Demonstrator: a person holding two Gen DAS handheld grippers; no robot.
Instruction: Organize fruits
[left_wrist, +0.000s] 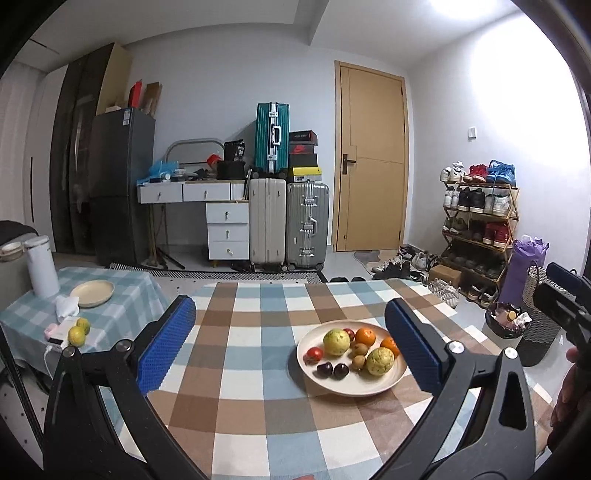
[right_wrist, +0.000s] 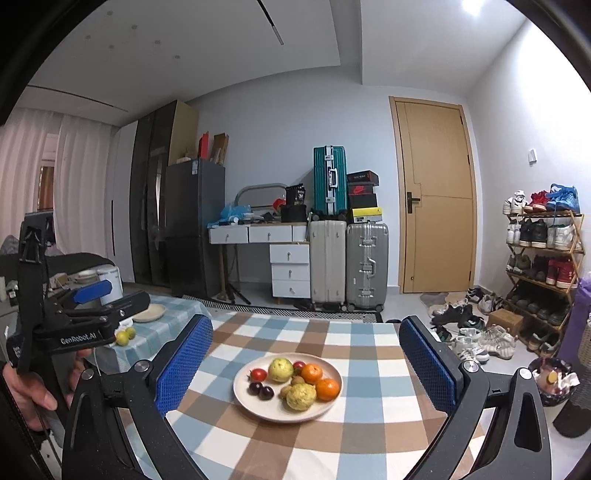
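A cream plate (left_wrist: 369, 387) (right_wrist: 243, 398) sits on the checked table and holds two yellow-green guavas (left_wrist: 337, 341) (right_wrist: 279, 370), two oranges (left_wrist: 365, 336) (right_wrist: 327, 389), a tomato (left_wrist: 314, 353) (right_wrist: 258, 374), dark plums (left_wrist: 332, 370) (right_wrist: 260, 390) and small brown fruits. My left gripper (left_wrist: 291, 343) is open and empty, above the table, the plate near its right finger. My right gripper (right_wrist: 306, 365) is open and empty, with the plate between its fingers farther ahead. The left gripper also shows in the right wrist view (right_wrist: 88, 314).
A side table at the left carries an empty cream plate (left_wrist: 92, 293) (right_wrist: 148, 314), two green-yellow citrus fruits (left_wrist: 79, 331) (right_wrist: 125, 335), a white kettle (left_wrist: 41, 266) and a phone. Suitcases, drawers, a door, a shoe rack and a waste bin (left_wrist: 506, 321) stand beyond.
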